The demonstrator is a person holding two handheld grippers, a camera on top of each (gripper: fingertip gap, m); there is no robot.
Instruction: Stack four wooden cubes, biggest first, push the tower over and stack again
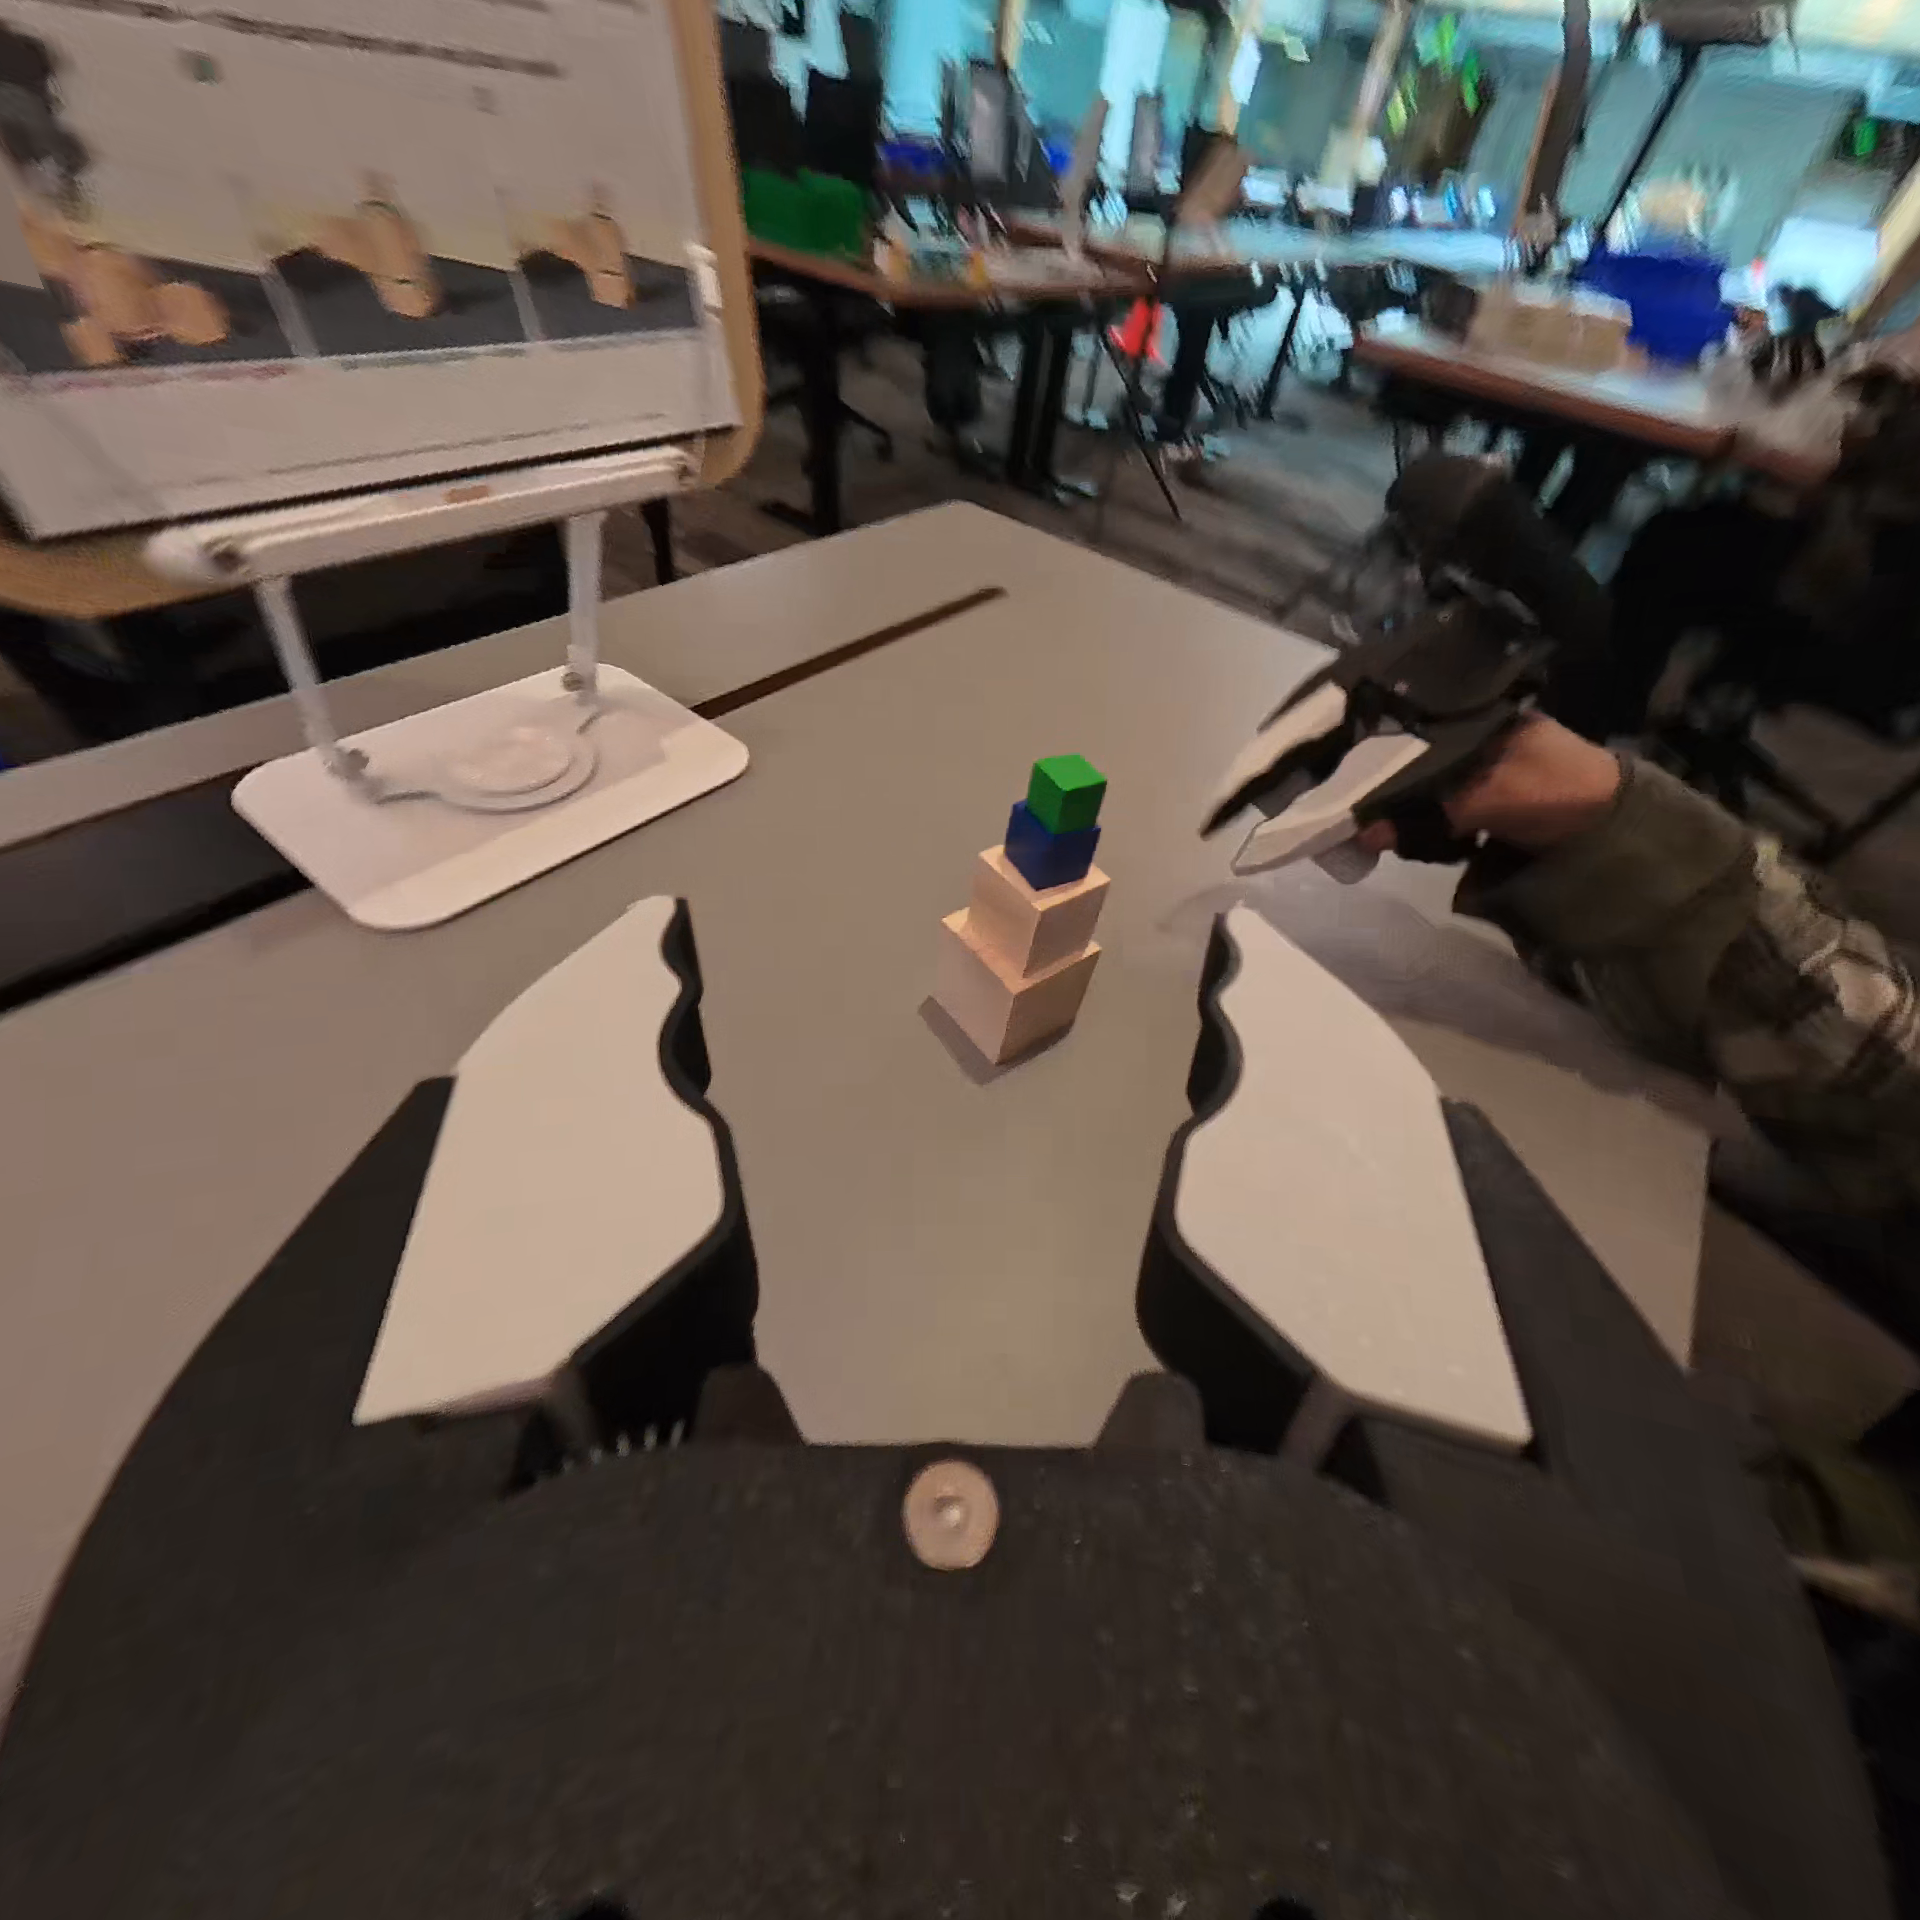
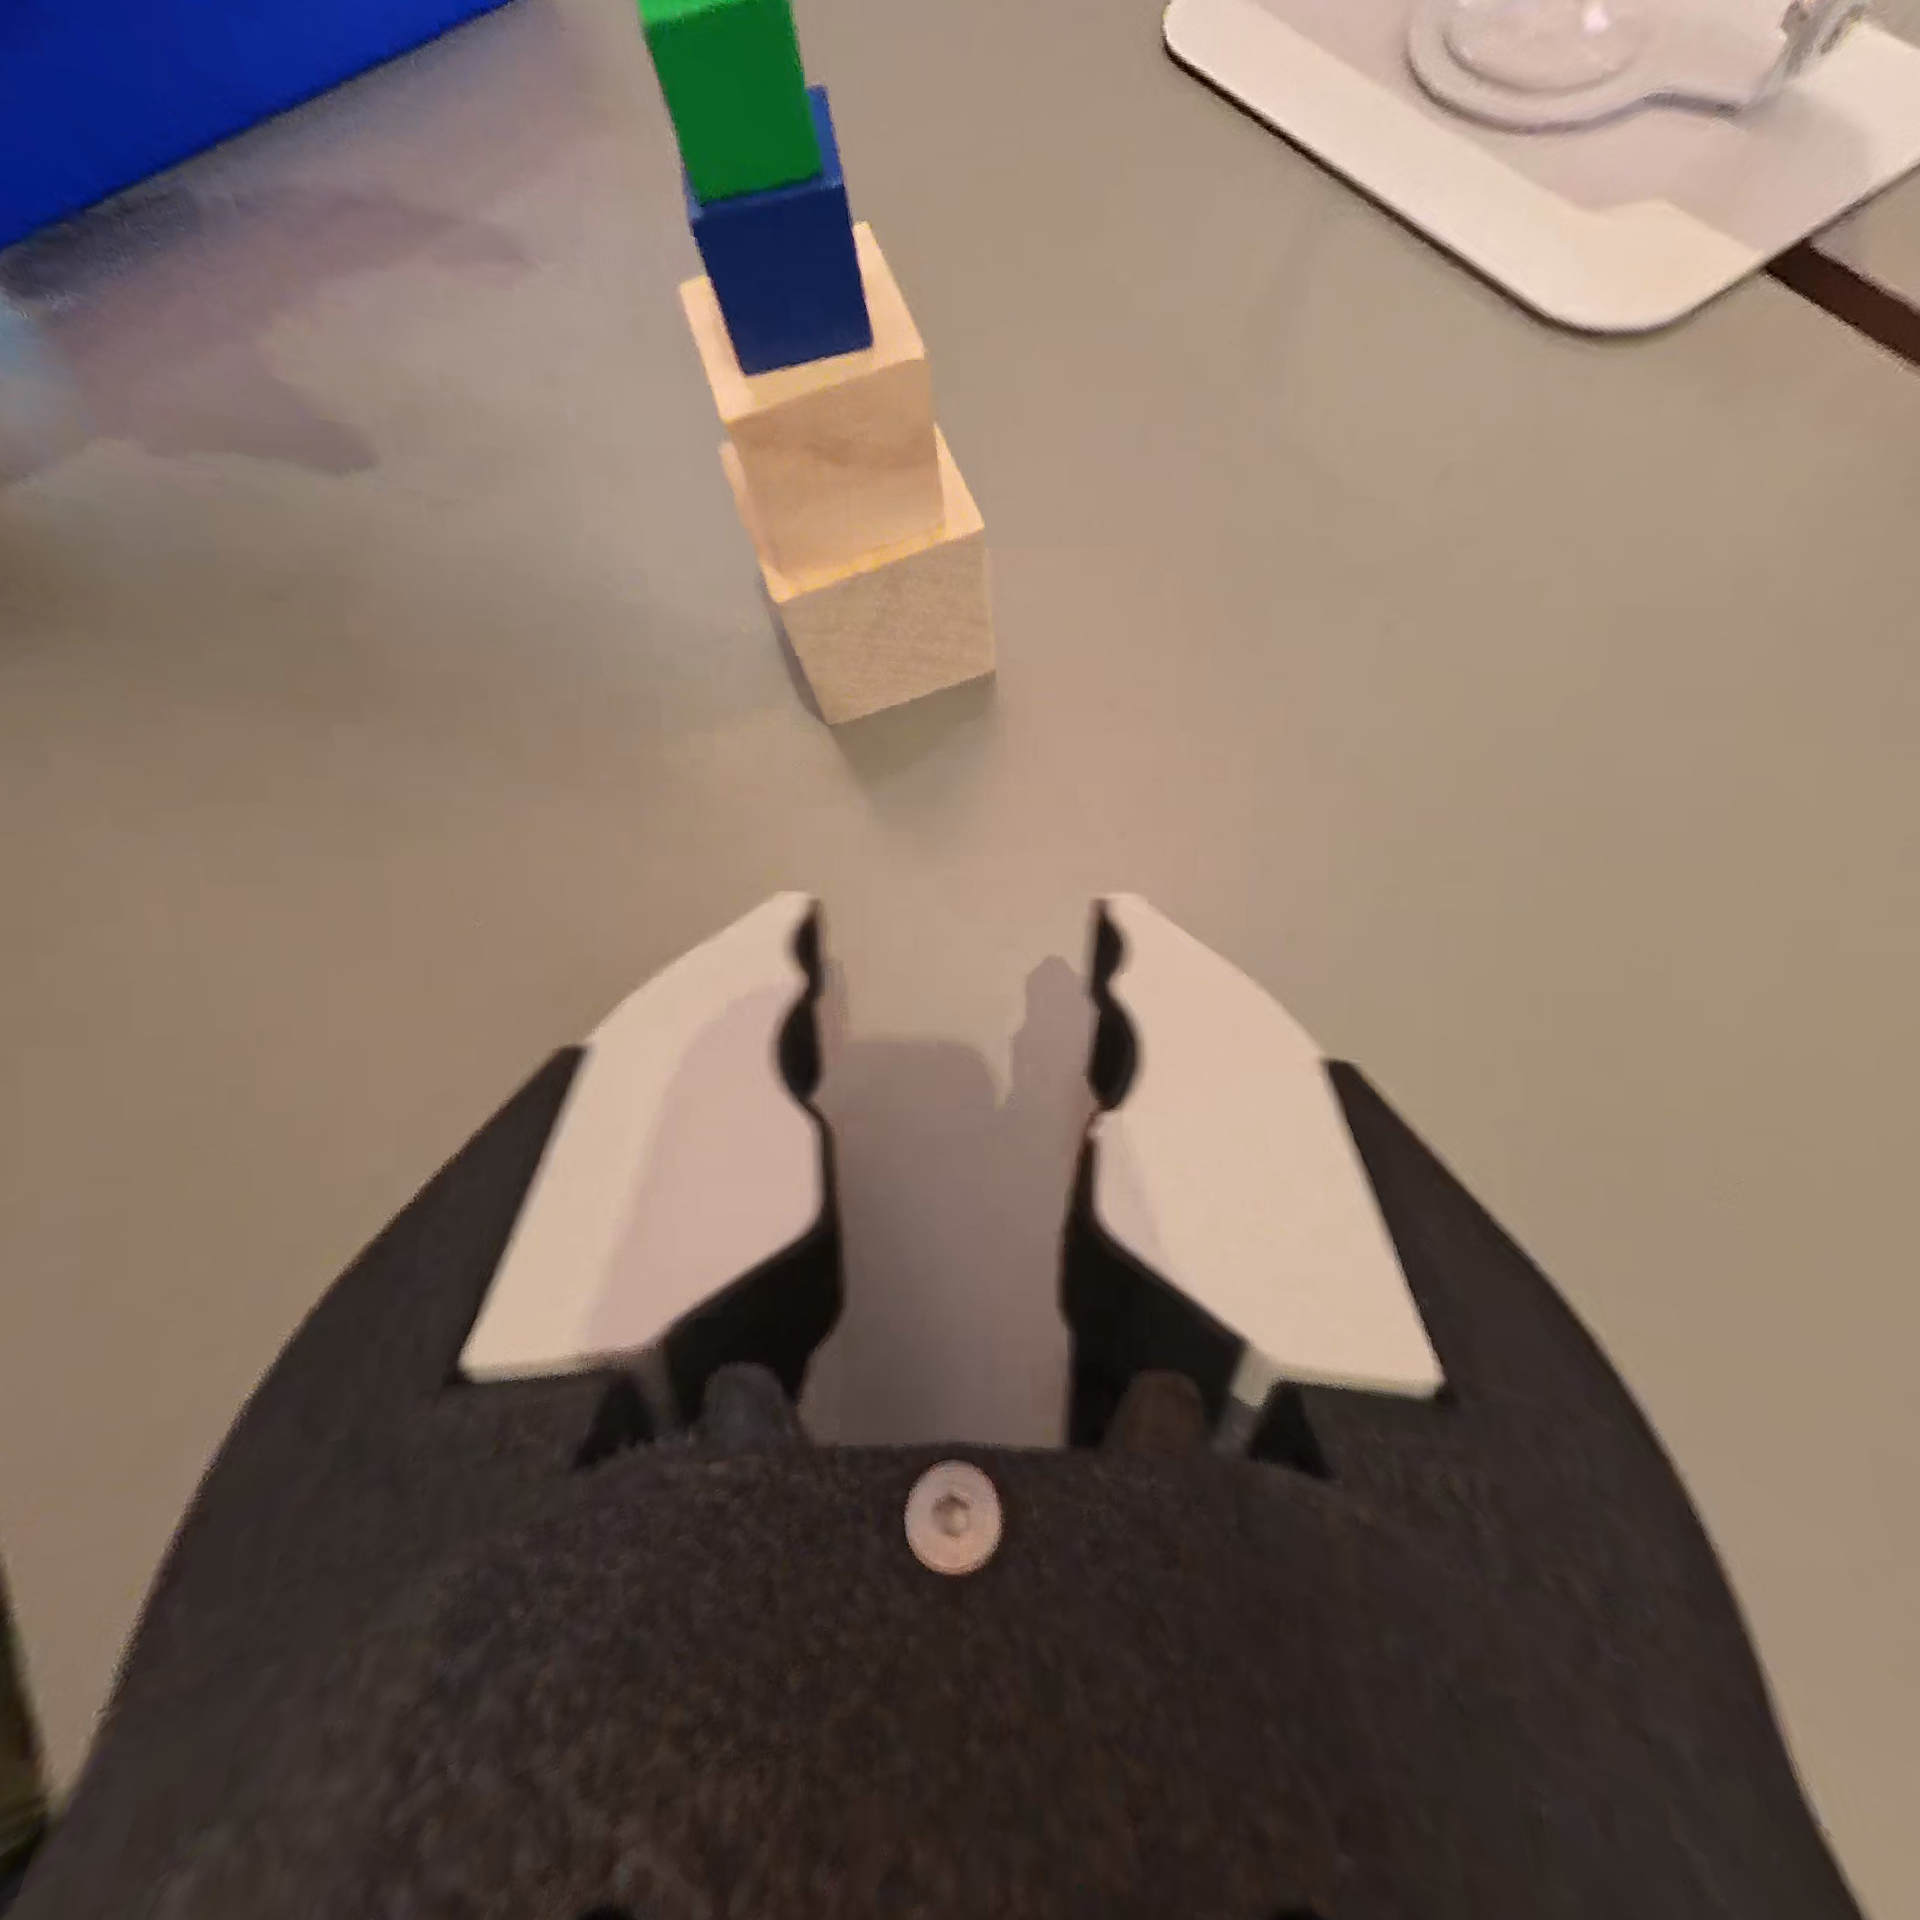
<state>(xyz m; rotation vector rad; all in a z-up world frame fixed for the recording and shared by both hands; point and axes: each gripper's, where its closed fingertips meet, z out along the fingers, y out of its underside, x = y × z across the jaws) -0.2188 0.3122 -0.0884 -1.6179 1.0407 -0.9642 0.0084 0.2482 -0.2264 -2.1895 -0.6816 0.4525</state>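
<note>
Left wrist view, item one: left gripper (image 1: 951,925), jaws spread wide, nothing between them, held above the grey table (image 1: 883,1247) and aimed at the tower.

Item two: tower of four cubes, upright, near the middle of the table. Order from the bottom: large plain wooden cube (image 1: 1013,997), smaller plain wooden cube (image 1: 1039,904), blue cube (image 1: 1049,847), green cube (image 1: 1067,792). Each cube sits slightly turned against the one beneath.

Item three: right gripper (image 1: 1236,847), to the right of the tower and apart from it, tips pointing toward the blue cube, held by a gloved hand (image 1: 1496,790).

Item four: white stand (image 1: 488,800), well left of the tower, carrying a tilted board (image 1: 353,239).

Right wrist view: right gripper (image 2: 954,914), jaws partly open, empty, short of the tower base (image 2: 883,634). Blue bin (image 2: 156,94) at upper left.
</note>
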